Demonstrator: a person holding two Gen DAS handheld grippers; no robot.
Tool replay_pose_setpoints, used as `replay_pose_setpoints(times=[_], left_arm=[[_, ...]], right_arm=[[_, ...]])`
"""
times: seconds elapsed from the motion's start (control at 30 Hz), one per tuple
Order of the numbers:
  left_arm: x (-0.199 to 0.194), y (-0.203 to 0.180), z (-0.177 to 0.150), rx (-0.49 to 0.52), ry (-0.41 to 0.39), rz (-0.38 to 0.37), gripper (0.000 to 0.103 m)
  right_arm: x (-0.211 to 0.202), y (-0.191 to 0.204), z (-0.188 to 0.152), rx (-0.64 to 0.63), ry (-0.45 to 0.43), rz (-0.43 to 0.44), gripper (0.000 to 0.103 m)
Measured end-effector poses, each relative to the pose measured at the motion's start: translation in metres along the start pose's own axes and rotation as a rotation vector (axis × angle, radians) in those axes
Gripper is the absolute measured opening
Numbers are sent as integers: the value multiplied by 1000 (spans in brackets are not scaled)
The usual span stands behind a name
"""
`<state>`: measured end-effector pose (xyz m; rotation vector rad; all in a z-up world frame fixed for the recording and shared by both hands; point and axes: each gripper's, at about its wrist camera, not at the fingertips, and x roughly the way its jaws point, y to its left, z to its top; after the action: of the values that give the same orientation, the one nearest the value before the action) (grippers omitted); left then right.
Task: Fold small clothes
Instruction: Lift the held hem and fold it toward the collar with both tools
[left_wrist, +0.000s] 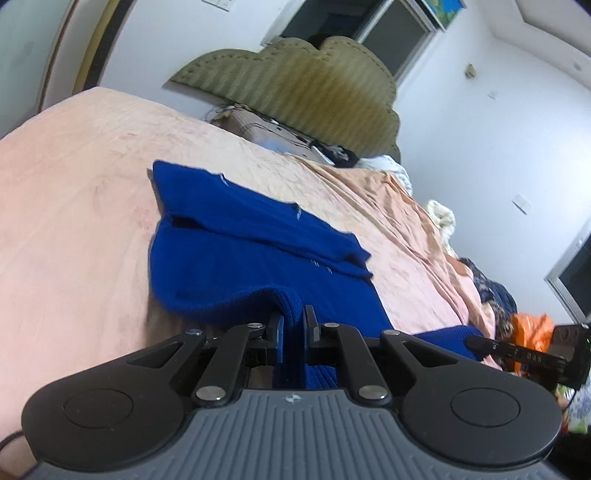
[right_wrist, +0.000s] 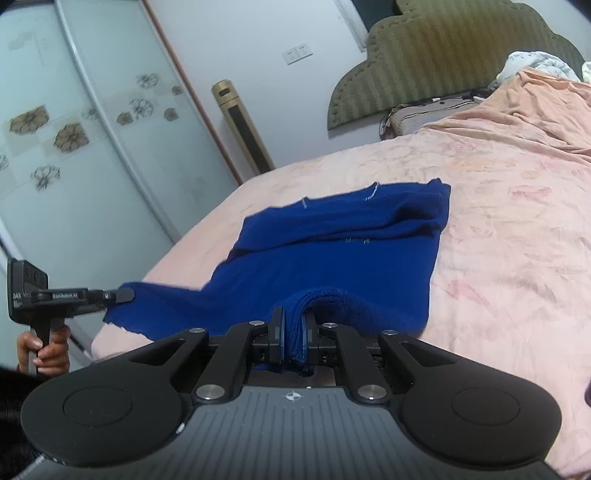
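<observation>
A blue knit garment (left_wrist: 236, 254) lies on the pink bedspread (left_wrist: 74, 206), with its far part folded over in a band. My left gripper (left_wrist: 293, 319) is shut on the garment's near ribbed hem and lifts that edge slightly. My right gripper (right_wrist: 293, 321) is shut on another part of the same hem of the garment (right_wrist: 332, 251). In the left wrist view the right gripper (left_wrist: 476, 343) shows at the right, on the cloth's corner. In the right wrist view the left gripper (right_wrist: 127, 294) shows at the left, held by a hand.
A green padded headboard (left_wrist: 295, 81) stands behind the bed. Bags and cables (left_wrist: 280, 136) lie near it. Clothes and an orange bag (left_wrist: 532, 328) pile up at the bed's right side. A glass wardrobe door (right_wrist: 74, 147) and a tower fan (right_wrist: 243, 125) stand left of the bed (right_wrist: 498, 240).
</observation>
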<state>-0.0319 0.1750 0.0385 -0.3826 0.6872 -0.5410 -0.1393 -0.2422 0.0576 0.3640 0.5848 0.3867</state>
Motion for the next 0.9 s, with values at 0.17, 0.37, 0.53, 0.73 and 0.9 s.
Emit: replay_pose_setpoints(times=[0.17,0.37,0.53,0.73,0.9], left_arm=[[18,-11,34,35,-30,40,9],[54,-13,71,70,-41,126,9],[88,-11,98,104,-35,195,9],[126,-7,125,124,-31,239,9],[159,-2,145,142,-30,278,9]], right_arm=[[27,-13,29,57,-85,-34,11],[68,-34,59,130,-157,-103,11],[104,-49,78,158,-183,-143,11],[145,-71,97,222,-189,-182,11],[177,-87,110,250,-183,-214,11]])
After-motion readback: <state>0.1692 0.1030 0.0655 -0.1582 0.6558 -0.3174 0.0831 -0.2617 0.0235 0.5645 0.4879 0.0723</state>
